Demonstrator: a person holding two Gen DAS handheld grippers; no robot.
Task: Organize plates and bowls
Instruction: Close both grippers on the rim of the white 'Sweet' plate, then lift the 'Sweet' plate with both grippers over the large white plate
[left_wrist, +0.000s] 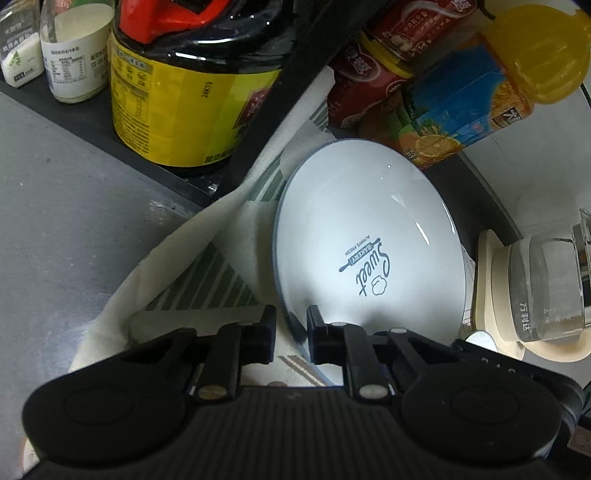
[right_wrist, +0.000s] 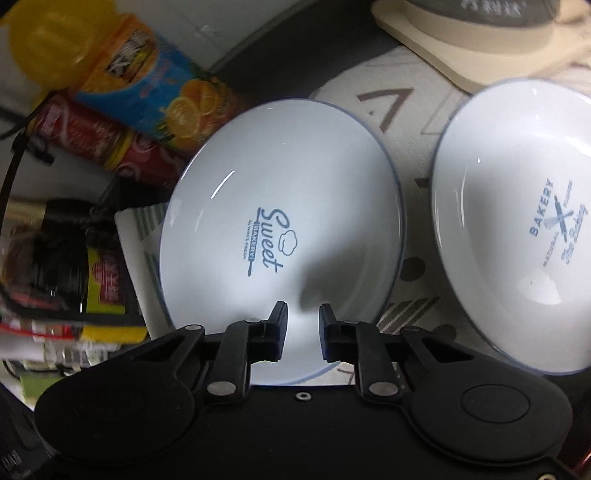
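Observation:
A white plate (left_wrist: 369, 221) with a blue rim and a blue "Sweet Bakery" print lies on a patterned cloth (left_wrist: 207, 280). My left gripper (left_wrist: 292, 323) is shut on its near rim, one finger outside the edge and the other over the inner face. In the right wrist view the same plate (right_wrist: 280, 177) fills the middle. My right gripper (right_wrist: 303, 325) hangs over its near part, jaws a narrow gap apart, with only the plate's surface showing between them. A second white dish (right_wrist: 517, 184) printed "Bakery" lies to the right on the cloth (right_wrist: 399, 110).
A yellow-labelled dark jug (left_wrist: 177, 110) and white bottles (left_wrist: 74, 55) stand on a black shelf at the left, behind a slanting black post (left_wrist: 273, 110). Red cans (left_wrist: 362, 85) and an orange juice bottle (left_wrist: 461, 103) crowd the far side. A glass kettle (left_wrist: 546, 288) sits at right.

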